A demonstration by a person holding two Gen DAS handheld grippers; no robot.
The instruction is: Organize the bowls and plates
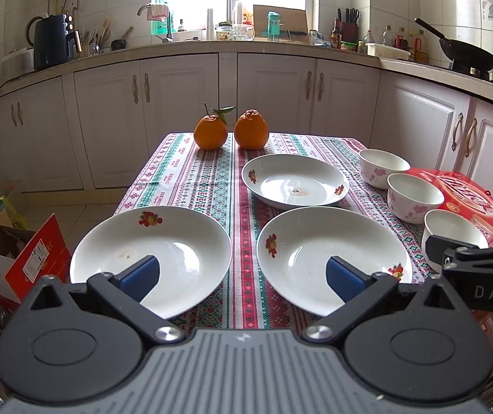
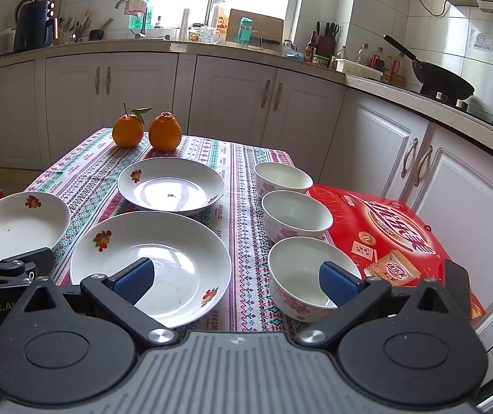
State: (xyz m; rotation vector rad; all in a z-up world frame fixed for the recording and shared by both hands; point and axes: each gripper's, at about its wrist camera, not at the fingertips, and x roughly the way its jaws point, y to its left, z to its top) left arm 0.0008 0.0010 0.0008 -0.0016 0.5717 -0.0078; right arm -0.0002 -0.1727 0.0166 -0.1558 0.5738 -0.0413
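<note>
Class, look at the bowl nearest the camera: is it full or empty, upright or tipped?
Empty and upright. The nearest bowl shows a bare white inside, with its rim facing up on the tablecloth.

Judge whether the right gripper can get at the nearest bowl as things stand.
Probably yes: the right gripper is open, and the nearest bowl stands directly ahead near its right finger, with nothing between them.

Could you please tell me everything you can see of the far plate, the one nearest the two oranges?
The far white glazed plate is round, shallow and looks ceramic, with a wide sloping rim bearing a small red-and-yellow fruit motif on two opposite sides. It sits upright and flat on the patterned woven tablecloth, behind the two nearer plates and apart from them. It holds no food, only a small dark speck and a faint stain at its centre. Nothing else touches it.
</note>
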